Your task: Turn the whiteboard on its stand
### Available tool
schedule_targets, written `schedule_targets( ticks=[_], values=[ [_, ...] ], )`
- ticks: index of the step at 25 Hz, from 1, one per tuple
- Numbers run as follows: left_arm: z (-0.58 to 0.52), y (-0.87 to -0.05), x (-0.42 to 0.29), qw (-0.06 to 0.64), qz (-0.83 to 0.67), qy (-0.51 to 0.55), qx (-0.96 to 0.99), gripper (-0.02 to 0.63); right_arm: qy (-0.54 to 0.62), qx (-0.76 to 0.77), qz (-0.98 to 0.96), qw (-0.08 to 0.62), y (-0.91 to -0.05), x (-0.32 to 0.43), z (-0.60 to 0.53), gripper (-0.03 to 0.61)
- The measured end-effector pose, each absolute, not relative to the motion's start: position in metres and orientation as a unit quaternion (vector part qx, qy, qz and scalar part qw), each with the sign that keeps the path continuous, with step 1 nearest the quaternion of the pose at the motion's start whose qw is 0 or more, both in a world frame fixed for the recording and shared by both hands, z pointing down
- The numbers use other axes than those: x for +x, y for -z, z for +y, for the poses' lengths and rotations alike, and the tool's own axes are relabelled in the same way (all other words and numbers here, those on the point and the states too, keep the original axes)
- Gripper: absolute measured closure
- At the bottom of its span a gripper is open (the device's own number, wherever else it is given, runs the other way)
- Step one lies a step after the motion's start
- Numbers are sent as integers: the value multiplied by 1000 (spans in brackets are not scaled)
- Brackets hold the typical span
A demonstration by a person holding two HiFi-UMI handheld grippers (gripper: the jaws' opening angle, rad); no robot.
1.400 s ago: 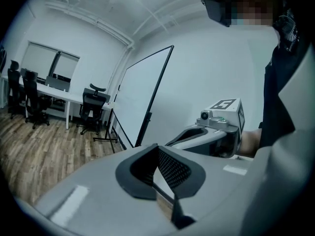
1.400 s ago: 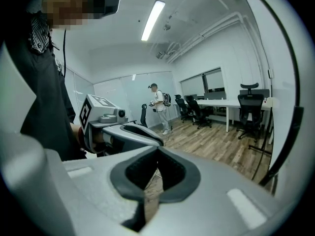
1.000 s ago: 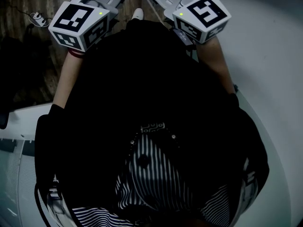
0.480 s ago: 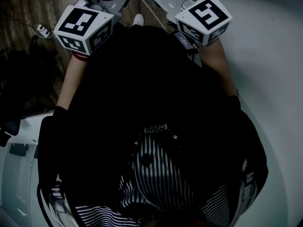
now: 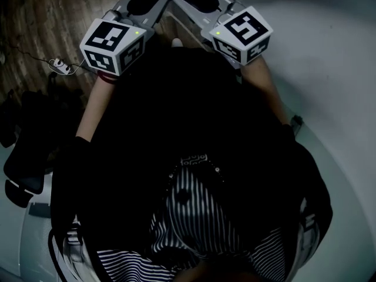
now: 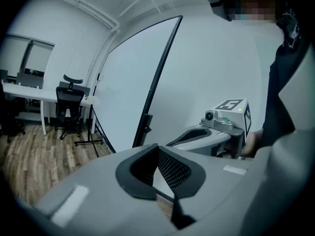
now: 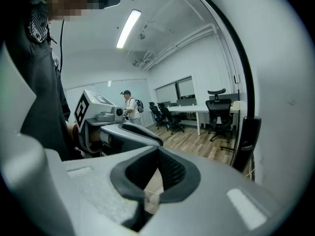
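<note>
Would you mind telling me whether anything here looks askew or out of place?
The large white whiteboard with a black frame appears to lean well off vertical, its top edge tipped rightward in the left gripper view, rather than standing upright. Nothing looks spilled or damaged.

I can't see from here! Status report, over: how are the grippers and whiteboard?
Left gripper shut, empty. Right gripper shut, empty. Whiteboard just ahead, not gripped. Office chair far beyond.

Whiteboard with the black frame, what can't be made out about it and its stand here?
- Base of the stand under the white, black-framed whiteboard: left gripper view, hidden behind the grey left gripper; right gripper view, behind the grey right gripper.
- Head view: person's dark top fills the middle; no stand shows.
</note>
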State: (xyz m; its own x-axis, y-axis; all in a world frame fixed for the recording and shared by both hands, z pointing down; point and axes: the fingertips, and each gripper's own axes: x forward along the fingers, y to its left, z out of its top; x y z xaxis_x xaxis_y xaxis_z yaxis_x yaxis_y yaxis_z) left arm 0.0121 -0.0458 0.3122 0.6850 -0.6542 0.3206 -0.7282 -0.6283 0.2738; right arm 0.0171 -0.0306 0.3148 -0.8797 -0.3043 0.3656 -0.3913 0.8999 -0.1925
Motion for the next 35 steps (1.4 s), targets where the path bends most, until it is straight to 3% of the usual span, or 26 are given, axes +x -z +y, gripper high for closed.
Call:
schedule_targets(
  ticks=[11,17,35],
  values=[
    [-134,-294,-31,152,-339,-68,926,615,-133,244,-951,135,-301,-27,-117,577],
    [-204,-285,-78,165,-311,-69,934,615,-140,275,-939,152,-290,-74,-185,578],
    [-211,-257,-27,130,-238,-97,958,615,-156,319,-924,143,-265,-26,-194,577]
  ],
)
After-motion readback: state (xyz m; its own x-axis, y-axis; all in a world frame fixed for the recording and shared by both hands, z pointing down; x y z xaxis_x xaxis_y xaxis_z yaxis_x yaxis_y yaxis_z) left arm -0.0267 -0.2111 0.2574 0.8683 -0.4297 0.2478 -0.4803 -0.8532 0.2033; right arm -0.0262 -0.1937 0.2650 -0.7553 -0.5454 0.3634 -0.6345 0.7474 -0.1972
